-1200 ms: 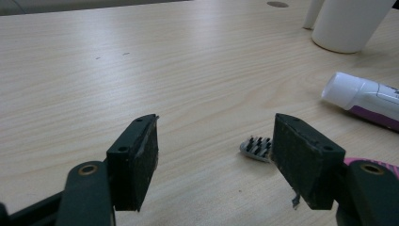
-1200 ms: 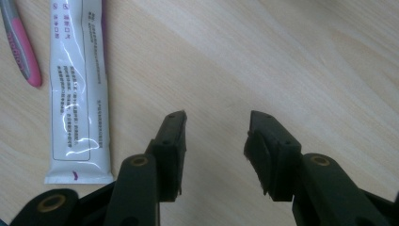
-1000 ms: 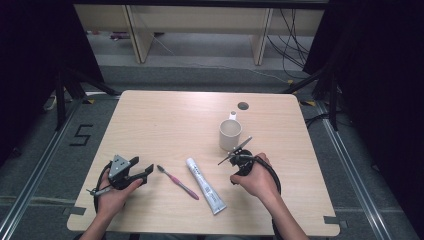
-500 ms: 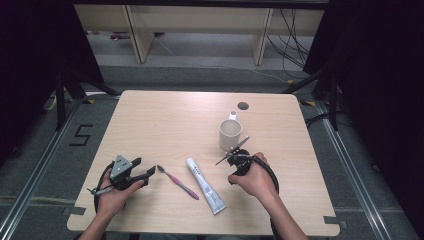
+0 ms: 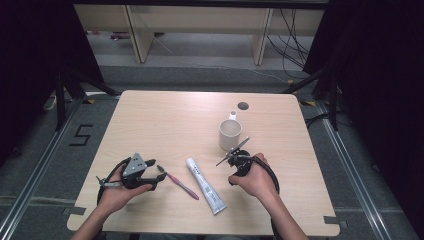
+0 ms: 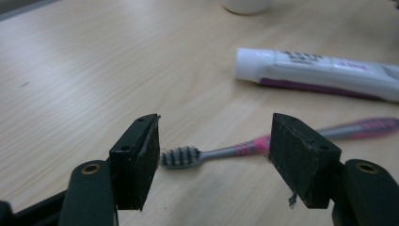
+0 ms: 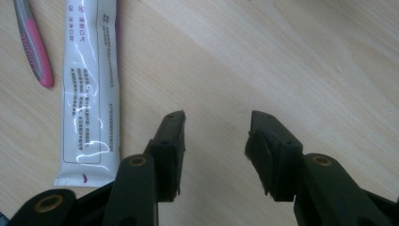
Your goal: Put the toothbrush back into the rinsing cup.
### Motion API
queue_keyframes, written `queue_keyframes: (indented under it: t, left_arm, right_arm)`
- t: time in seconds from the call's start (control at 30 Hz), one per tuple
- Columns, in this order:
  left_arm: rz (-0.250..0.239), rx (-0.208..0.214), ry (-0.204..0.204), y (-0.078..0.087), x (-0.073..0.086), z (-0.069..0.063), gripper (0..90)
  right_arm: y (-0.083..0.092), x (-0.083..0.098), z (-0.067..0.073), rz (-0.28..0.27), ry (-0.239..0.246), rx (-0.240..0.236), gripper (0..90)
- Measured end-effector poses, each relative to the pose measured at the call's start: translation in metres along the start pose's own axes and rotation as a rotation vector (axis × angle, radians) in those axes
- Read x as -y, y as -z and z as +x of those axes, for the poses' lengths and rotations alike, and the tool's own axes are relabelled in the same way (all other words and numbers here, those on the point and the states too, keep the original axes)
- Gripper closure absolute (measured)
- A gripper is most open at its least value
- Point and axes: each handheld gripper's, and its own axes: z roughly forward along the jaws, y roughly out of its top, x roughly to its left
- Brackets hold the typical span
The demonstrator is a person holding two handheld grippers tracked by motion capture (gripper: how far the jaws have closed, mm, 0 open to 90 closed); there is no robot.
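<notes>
A pink and grey toothbrush (image 5: 178,183) lies on the wooden table, left of a white toothpaste tube (image 5: 205,185). My left gripper (image 5: 156,174) is low at the table's front left and stands open. In the left gripper view its jaws flank the toothbrush (image 6: 207,153), with the bristle head close to the left jaw; my left gripper (image 6: 214,136) touches nothing. My right gripper (image 5: 233,176) is just right of the tube. In the right gripper view my right gripper (image 7: 216,123) is open over bare wood, beside the tube's flat end (image 7: 91,89) and the brush's pink handle tip (image 7: 34,49).
A white mug (image 5: 230,134) stands upright behind the right hand, handle turned away. A small dark round spot (image 5: 243,105) marks the table near its far edge. Black cables loop from both grippers. The table's left and far parts are bare wood (image 5: 150,120).
My left gripper has edged slightly right toward the toothbrush head. The right gripper has barely shifted. Nothing was taken hold of.
</notes>
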Motion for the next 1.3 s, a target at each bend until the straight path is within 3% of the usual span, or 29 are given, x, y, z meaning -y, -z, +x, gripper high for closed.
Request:
queue_keyframes:
  t: [0.07,0.1,0.13,0.17,0.2,0.3,0.37,0.4,0.43,0.6,0.67,0.7,0.77,0.9,0.97,1.07,1.1,1.13,1.17,1.2,1.23,1.27,1.3]
  left_arm:
    - [0.038,0.040,-0.069,-0.002,-0.005,-0.002,34.2]
    - [0.054,0.058,-0.102,-0.003,-0.007,-0.003,34.5]
    - [0.054,0.071,-0.118,-0.004,-0.009,-0.003,34.6]
    - [0.073,0.087,-0.148,-0.005,-0.013,-0.004,34.8]
    - [0.076,0.092,-0.170,-0.006,-0.015,-0.005,35.2]
    - [0.103,0.129,-0.231,-0.008,-0.023,-0.008,36.3]
    - [0.139,0.172,-0.294,-0.011,-0.029,-0.010,37.7]
    - [0.165,0.190,-0.329,-0.013,-0.032,-0.011,38.6]
    - [0.206,0.219,-0.360,-0.015,-0.036,-0.012,40.0]
    - [0.329,0.263,-0.507,-0.026,-0.049,-0.015,45.2]
    - [0.354,0.271,-0.541,-0.030,-0.053,-0.015,46.4]
    - [0.360,0.279,-0.539,-0.032,-0.054,-0.016,47.5]
    - [0.409,0.295,-0.608,-0.035,-0.060,-0.016,48.8]
    - [0.480,0.367,-0.703,-0.044,-0.068,-0.017,51.5]
    - [0.508,0.376,-0.742,-0.048,-0.070,-0.017,53.0]
    - [0.522,0.392,-0.742,-0.054,-0.072,-0.018,54.7]
    - [0.550,0.403,-0.778,-0.056,-0.075,-0.016,55.3]
    - [0.541,0.412,-0.761,-0.058,-0.075,-0.018,56.3]
    - [0.550,0.419,-0.771,-0.059,-0.075,-0.018,57.1]
    - [0.584,0.430,-0.811,-0.061,-0.077,-0.018,57.4]
    - [0.581,0.439,-0.808,-0.063,-0.076,-0.020,57.7]
    - [0.607,0.450,-0.839,-0.064,-0.077,-0.020,58.1]
    - [0.604,0.458,-0.820,-0.065,-0.075,-0.022,58.6]
  right_arm:
    - [-0.001,0.000,0.002,0.002,-0.014,0.007,56.5]
    - [-0.002,0.000,0.001,-0.015,0.011,-0.002,56.5]
    - [-0.002,0.000,0.003,-0.005,-0.022,0.003,56.5]
    - [-0.002,0.000,0.003,-0.004,-0.024,0.002,56.4]
    - [-0.004,0.000,0.002,-0.014,0.009,-0.001,56.4]
    - [-0.004,0.001,0.001,-0.006,0.008,-0.004,56.3]
    - [-0.004,0.001,0.001,-0.005,0.013,-0.003,55.9]
    - [-0.003,0.002,0.003,-0.002,-0.010,-0.001,55.8]
    - [-0.003,0.001,0.002,0.008,-0.008,-0.005,55.6]
    - [-0.003,0.002,0.001,0.006,0.013,-0.020,55.2]
    - [-0.003,0.003,0.000,0.007,0.011,-0.017,55.2]
    - [-0.004,0.003,-0.001,0.004,0.022,-0.018,55.2]
    - [-0.003,0.003,0.000,0.014,0.010,-0.022,55.2]
    - [-0.004,0.004,0.001,0.002,0.009,-0.023,55.2]
    - [-0.004,0.005,0.000,-0.006,0.012,-0.027,55.2]
    - [-0.004,0.006,0.000,-0.010,0.009,-0.044,55.2]
    - [-0.005,0.006,0.000,-0.010,0.011,-0.042,55.1]
    - [-0.005,0.006,0.001,-0.004,-0.003,-0.047,55.1]
    - [-0.005,0.006,0.000,-0.007,0.003,-0.045,55.1]
    - [-0.005,0.007,0.000,-0.007,0.003,-0.047,55.1]
    - [-0.006,0.006,0.000,-0.008,0.004,-0.045,55.1]
    - [-0.006,0.006,0.000,-0.007,0.004,-0.046,55.1]
    - [-0.005,0.006,0.000,-0.008,0.003,-0.046,55.1]
